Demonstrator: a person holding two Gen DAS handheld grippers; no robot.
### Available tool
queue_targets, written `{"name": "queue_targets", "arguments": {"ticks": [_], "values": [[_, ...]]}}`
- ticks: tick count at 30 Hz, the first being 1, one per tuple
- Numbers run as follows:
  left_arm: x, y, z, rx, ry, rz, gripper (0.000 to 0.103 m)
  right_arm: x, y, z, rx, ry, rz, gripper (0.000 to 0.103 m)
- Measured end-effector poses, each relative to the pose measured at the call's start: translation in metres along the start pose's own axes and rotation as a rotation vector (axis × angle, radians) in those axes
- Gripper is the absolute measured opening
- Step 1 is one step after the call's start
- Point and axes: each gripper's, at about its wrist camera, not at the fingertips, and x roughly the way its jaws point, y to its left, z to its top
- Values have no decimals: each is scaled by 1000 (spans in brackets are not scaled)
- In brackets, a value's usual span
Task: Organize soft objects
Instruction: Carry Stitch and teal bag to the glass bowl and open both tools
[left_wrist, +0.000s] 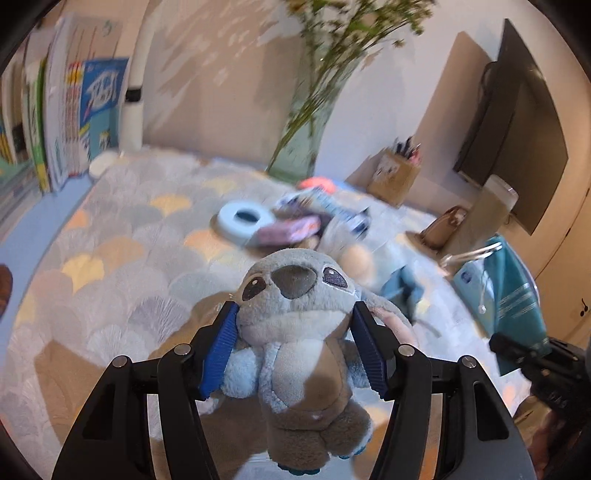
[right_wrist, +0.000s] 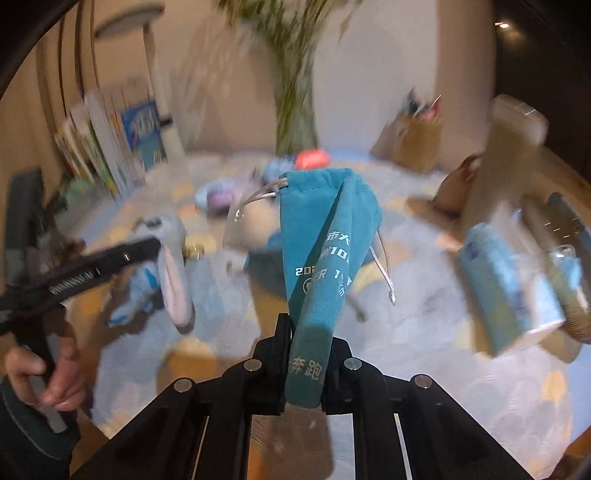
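The left gripper (left_wrist: 293, 317) clamps the plush toy (left_wrist: 295, 332) at its neck, body hanging below the jaws. The right gripper (right_wrist: 304, 354) pinches the teal pouch (right_wrist: 325, 240), its long axis running forward from the jaws, above the mat (right_wrist: 424, 332).
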Motion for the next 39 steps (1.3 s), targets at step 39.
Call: {"name": "queue_targets", "arguments": {"ticks": [39], "values": [[139,-405,81,412,81,-475,65,-70,-399,27,688,-15,-185,19]]}}
